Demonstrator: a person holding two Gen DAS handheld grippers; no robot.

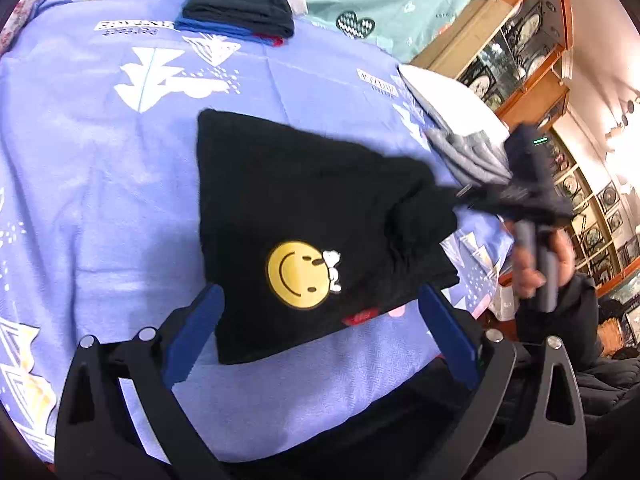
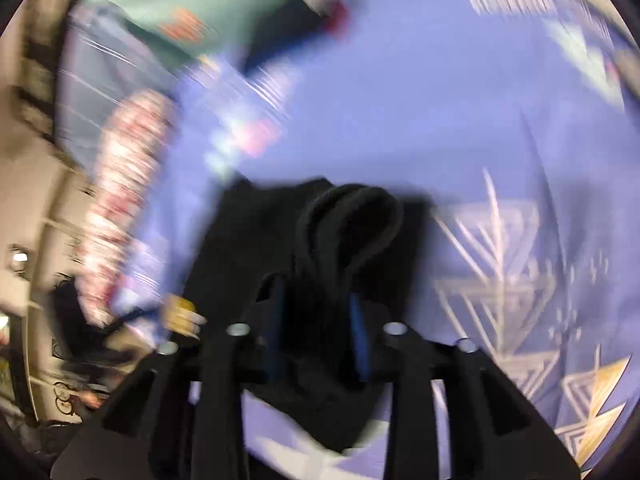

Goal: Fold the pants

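Left gripper point(image 1: 320, 320) pointing steeply down, jaws spread wide, blue pads point(image 1: 196, 332) clear on both sides, nothing pinched. Right gripper point(image 2: 316, 336) also tilted steeply down, jaws about half closed, blue pads point(image 2: 358, 336) pressing a bunched fold of black cloth point(image 2: 348, 240) from both sides. Seen from the left wrist, right gripper out at the right edge, blurred, gripped by a bare hand point(image 1: 540, 264) wrapped round its grey handle, dark sleeve point(image 1: 576, 312) below.

A home bedroom: a patterned bedsheet point(image 1: 100, 160), folded clothes point(image 1: 240, 8), glass-fronted display shelves point(image 1: 520, 48).
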